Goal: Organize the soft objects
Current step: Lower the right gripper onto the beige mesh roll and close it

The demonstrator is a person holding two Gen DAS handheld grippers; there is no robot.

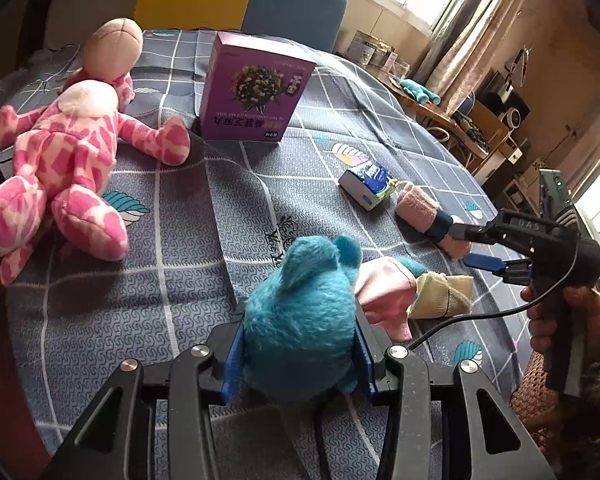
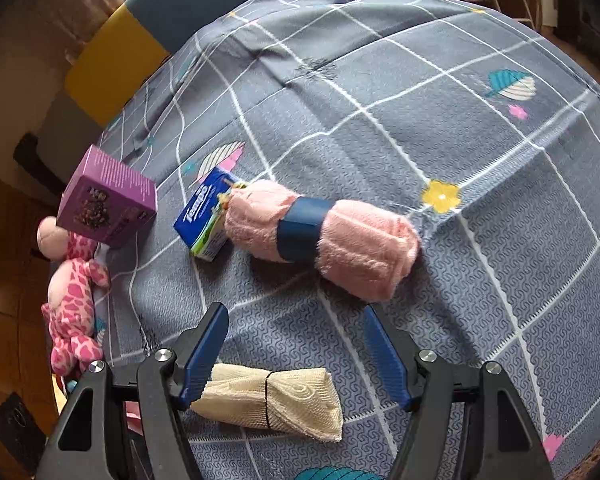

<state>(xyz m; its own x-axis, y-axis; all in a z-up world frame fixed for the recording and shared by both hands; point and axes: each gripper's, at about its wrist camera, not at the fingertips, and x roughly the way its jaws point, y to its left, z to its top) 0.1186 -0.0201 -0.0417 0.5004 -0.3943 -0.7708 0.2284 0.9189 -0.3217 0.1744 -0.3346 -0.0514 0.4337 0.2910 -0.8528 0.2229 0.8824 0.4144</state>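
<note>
Left wrist view, far left: a pink spotted plush animal lies sprawled on the bench, which is covered by a grey checked cloth. Just beside its outstretched arm stands a purple box, upright, printed face toward the camera.

Centre foreground: the left gripper holds a blue furry plush toy. Its blue fingers press into the fur on both sides, set fairly narrow. The toy's lower part is hidden behind the gripper; whether it touches the cloth cannot be told.

Touching the toy's right side lies a pink cloth item, and against that a cream rolled cloth bound by a dark band.

Further back and right: a blue tissue pack lies flat, with a pink rolled towel just beside it. The towel carries a dark blue band.

Far right: the right gripper, held by a person's hand, has its fingers moderately apart with nothing clamped. One fingertip overlaps the towel in this view; contact cannot be confirmed.

Right wrist view: the fingers stand above the cloth, short of the towel. The cream roll lies below, by the left finger.
</note>
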